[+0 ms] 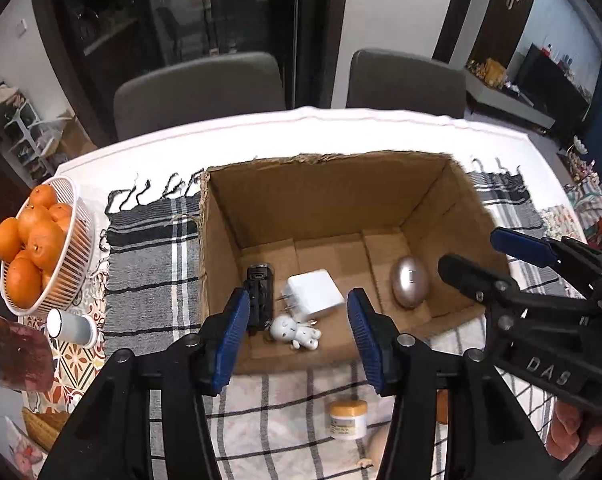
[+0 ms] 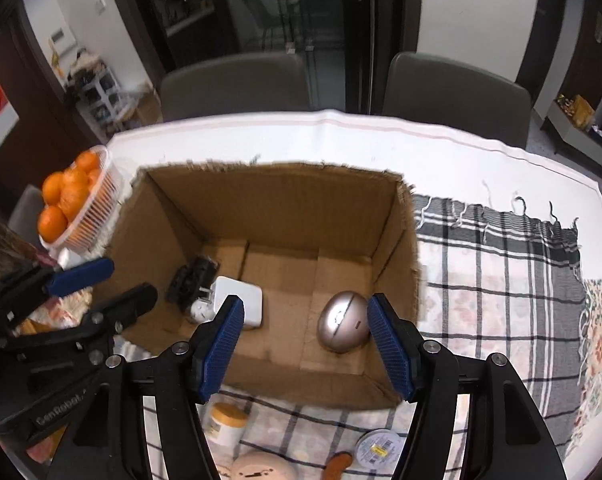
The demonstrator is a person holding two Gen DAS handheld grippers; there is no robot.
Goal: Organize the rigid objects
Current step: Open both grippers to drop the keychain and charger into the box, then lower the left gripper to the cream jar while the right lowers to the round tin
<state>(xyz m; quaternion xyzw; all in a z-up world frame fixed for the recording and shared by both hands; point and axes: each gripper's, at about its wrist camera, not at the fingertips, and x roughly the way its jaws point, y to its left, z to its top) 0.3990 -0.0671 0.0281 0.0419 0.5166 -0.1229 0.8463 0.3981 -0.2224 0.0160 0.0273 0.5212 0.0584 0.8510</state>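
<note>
Left wrist view showed the table [image 1: 381, 128], white and round-edged, with bare cloth open beyond the box from 10 to 2 o'clock. Over it lay a checked black-and-white runner [image 1: 149, 264] with fringed ends. On that stood my cardboard box [image 1: 221, 240], top open, its torn rim ragged along the far wall, its corrugated walls steep enough to leave room only from above. At 9 o'clock sat a ribbed white basket [image 1: 77, 264] of oranges [image 1: 41, 240], close to the box's left wall.

My left gripper [image 1: 299, 330] was spread wide and empty, its ridged blue pads [image 1: 233, 336] over the box's near wall. My right gripper [image 2: 305, 344] hung likewise parted, grasping nothing.

Inside the box, a smooth silver egg-shaped case [image 2: 343, 322] lay at 1 o'clock from my right tool, just beside its right pad in the frame. A glossy white square charger [image 1: 313, 294] rested at 12 o'clock from my left tool, a black oblong device [image 1: 259, 296] at 11, and a small white figurine [image 1: 293, 332] lay below them.

Outside, near the front wall, stood a yellow-lidded jar [image 1: 347, 418], upright.
</note>
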